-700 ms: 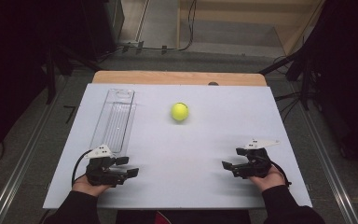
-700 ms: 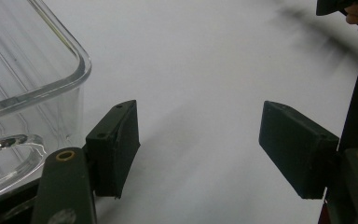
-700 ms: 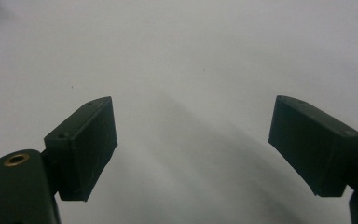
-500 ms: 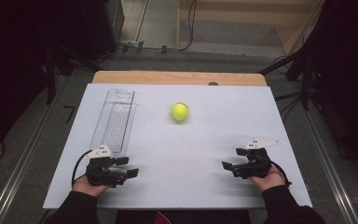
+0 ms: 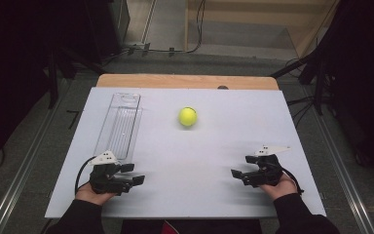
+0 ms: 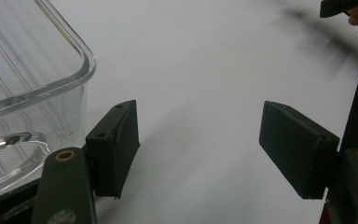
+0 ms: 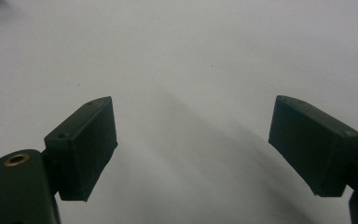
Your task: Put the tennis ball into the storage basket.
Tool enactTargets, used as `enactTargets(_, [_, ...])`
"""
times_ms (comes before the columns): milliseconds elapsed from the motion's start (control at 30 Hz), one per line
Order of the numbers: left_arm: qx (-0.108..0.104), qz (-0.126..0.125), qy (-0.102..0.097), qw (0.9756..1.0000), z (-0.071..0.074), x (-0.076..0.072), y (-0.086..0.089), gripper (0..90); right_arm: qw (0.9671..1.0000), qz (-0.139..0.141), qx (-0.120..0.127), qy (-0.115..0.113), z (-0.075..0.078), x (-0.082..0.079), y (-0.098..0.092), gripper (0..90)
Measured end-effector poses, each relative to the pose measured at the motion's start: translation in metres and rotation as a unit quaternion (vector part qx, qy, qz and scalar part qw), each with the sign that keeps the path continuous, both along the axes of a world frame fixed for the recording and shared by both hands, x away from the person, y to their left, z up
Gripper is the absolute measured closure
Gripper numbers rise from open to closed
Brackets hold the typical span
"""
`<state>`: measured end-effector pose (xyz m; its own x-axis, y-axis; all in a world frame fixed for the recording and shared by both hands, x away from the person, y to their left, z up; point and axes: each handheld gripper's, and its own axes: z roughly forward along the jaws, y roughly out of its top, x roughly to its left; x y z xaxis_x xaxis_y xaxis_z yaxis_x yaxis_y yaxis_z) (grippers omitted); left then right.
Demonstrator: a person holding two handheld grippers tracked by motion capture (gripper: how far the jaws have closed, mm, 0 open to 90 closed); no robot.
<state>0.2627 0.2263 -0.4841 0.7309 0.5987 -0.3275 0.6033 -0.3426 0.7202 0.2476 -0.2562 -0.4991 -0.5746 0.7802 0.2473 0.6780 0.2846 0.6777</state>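
A yellow tennis ball (image 5: 188, 116) lies on the white tabletop (image 5: 199, 195), a little behind the middle. A long clear plastic container (image 5: 119, 126) lies lengthwise at the left with nothing in it. My left gripper (image 5: 134, 173) rests near the front left, just in front of the container's near end, pointing right. In the left gripper view its jaws (image 6: 200, 149) stand apart over bare table, with the container's rounded corner (image 6: 32, 84) to their left. At the front right, my right gripper (image 5: 242, 165) points left, and its jaws (image 7: 193, 144) are apart with nothing between them.
A wooden strip (image 5: 185, 81) runs along the table's far edge. Dark floor, cables and metal rails surround the table. A wide stretch of bare white surface separates the two grippers, and the ball sits well beyond both.
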Motion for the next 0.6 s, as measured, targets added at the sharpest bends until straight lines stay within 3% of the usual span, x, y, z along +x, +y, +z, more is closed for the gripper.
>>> enactTargets(600, [0.002,-0.003,-0.005,1.0000,-0.0005,0.0003,0.0006,29.2,1.0000,0.002,0.001,0.007,-0.0005,-0.0007,0.0000,13.3])
